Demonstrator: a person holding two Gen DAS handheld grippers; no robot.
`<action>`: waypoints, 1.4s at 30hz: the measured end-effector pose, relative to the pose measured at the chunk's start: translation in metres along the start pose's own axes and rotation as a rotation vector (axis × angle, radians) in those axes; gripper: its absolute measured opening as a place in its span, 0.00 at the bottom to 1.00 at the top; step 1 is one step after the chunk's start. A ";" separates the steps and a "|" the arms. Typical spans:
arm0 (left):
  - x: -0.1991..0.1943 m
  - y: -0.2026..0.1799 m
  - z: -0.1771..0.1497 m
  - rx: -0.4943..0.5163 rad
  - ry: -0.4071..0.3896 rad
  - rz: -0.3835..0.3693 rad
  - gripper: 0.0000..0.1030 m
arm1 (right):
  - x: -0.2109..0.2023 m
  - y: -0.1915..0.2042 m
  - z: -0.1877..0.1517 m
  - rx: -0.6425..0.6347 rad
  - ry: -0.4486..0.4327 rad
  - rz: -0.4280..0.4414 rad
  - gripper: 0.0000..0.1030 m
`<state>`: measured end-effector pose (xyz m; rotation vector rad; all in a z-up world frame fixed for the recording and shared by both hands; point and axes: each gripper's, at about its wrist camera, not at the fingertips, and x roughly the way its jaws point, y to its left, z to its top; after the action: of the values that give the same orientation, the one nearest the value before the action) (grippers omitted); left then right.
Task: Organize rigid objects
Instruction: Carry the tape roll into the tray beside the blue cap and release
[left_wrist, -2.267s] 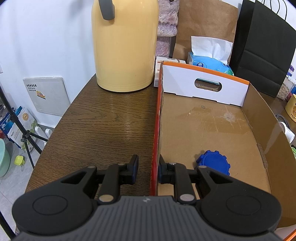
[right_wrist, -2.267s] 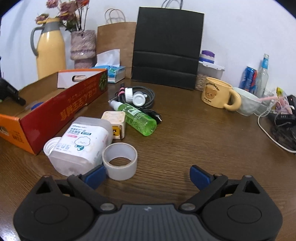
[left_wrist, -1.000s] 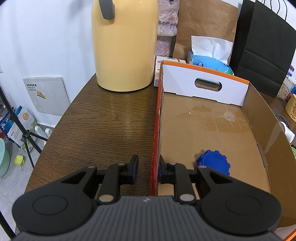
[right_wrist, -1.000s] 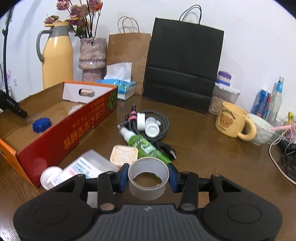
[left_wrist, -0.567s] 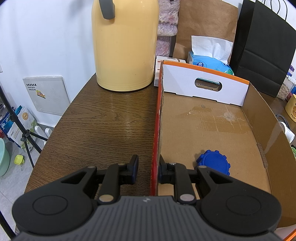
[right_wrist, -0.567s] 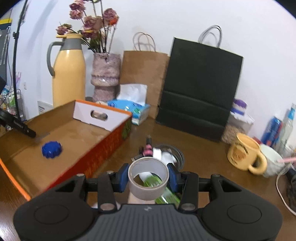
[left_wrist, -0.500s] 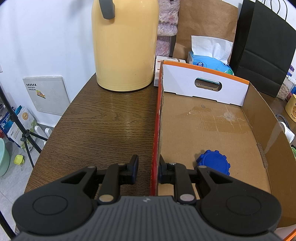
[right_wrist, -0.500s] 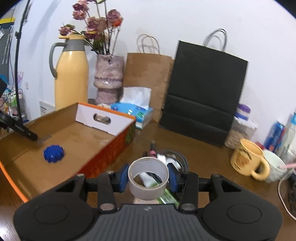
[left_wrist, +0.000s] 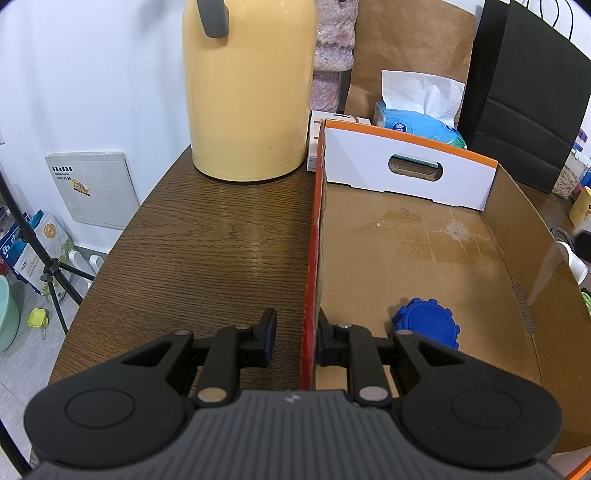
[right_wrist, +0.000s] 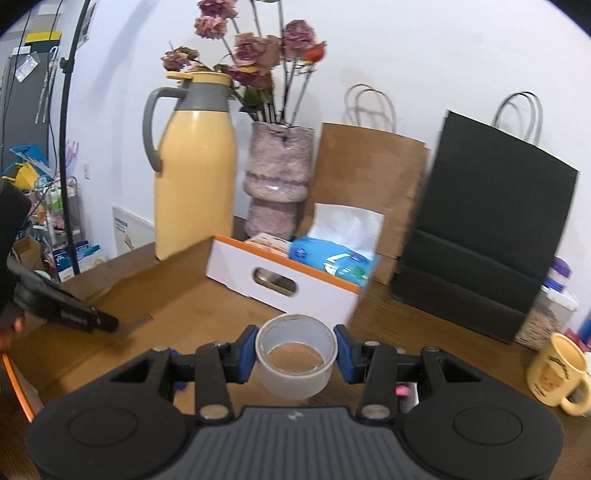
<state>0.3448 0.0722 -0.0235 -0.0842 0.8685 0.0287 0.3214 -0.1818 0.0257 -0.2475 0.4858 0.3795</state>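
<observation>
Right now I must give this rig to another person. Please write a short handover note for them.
Left gripper: shut on the side wall of the cardboard box, steadying it.
Right gripper: shut on the roll of tape, held in the air at the box's open side.
Done: blue cap lies on the box floor.
Left: set the tape in the box and release it. Any other items to sort are not visible now.
</observation>
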 end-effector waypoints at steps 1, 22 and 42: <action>0.000 0.000 0.000 0.000 0.000 0.000 0.20 | 0.005 0.004 0.004 -0.001 0.007 0.003 0.41; 0.001 -0.002 -0.002 0.001 0.003 0.001 0.20 | 0.081 0.063 0.041 -0.035 0.134 -0.037 0.41; 0.001 -0.002 -0.002 0.002 0.002 0.002 0.20 | 0.088 0.076 0.025 -0.127 0.188 -0.044 1.00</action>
<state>0.3438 0.0701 -0.0257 -0.0814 0.8711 0.0294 0.3723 -0.0799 -0.0069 -0.4183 0.6411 0.3465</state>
